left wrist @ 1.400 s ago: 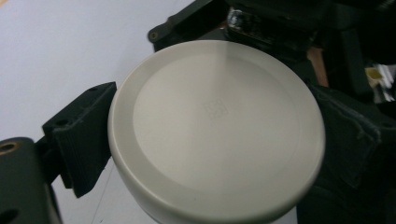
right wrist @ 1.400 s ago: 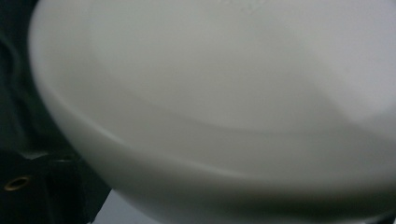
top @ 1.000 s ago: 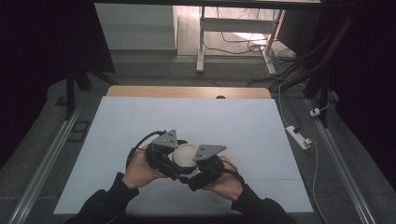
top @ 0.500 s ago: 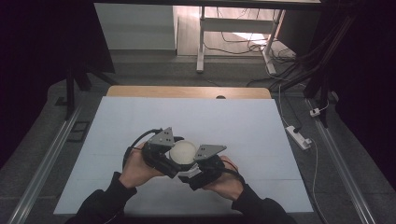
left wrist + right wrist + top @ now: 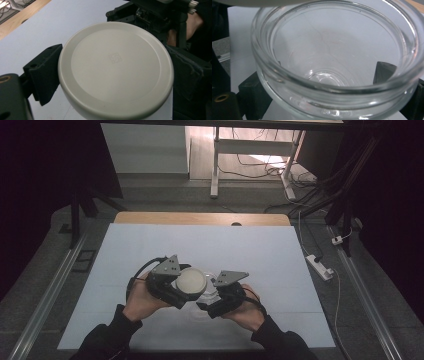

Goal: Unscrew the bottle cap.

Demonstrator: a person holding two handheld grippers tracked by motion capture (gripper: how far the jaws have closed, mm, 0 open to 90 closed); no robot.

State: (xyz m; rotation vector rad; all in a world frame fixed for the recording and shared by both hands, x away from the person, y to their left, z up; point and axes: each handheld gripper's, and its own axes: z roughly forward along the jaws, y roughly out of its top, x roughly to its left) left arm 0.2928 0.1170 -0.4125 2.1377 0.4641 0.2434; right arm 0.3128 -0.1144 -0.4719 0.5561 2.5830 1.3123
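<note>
High view: both grippers sit over the near half of the white sheet (image 5: 240,250) that covers the table, close together and angled toward each other. The left gripper (image 5: 172,287) holds a round white lid (image 5: 192,281), which lies between the two grey plates on top of the grippers. The right gripper (image 5: 212,301) sits just right of the lid and slightly nearer the person. A clear glass jar (image 5: 210,295) shows faintly just beside the lid, at the right gripper's jaws; its outline is hard to trace from this view. The person's left hand (image 5: 140,300) and right hand (image 5: 247,307) each wrap around a gripper body.

Left gripper view: the lid (image 5: 116,68) is seen flat side up, with a small square mark at its centre. One black jaw presses the lid's left edge and the other presses its right edge, so the jaws pinch the lid across its width. The right gripper's body and part of the right hand appear beyond the lid's far edge.

Right gripper view: the jar (image 5: 337,62) is seen from above its open mouth, and the mouth is uncovered. The jar is empty. One black jaw stands against the jar's left wall and the other is seen through the glass at its right wall, so the jaws clamp the jar between them. The lid's pale rim (image 5: 262,2) runs along the jar's upper left edge; contact between lid and jar cannot be determined.
</note>
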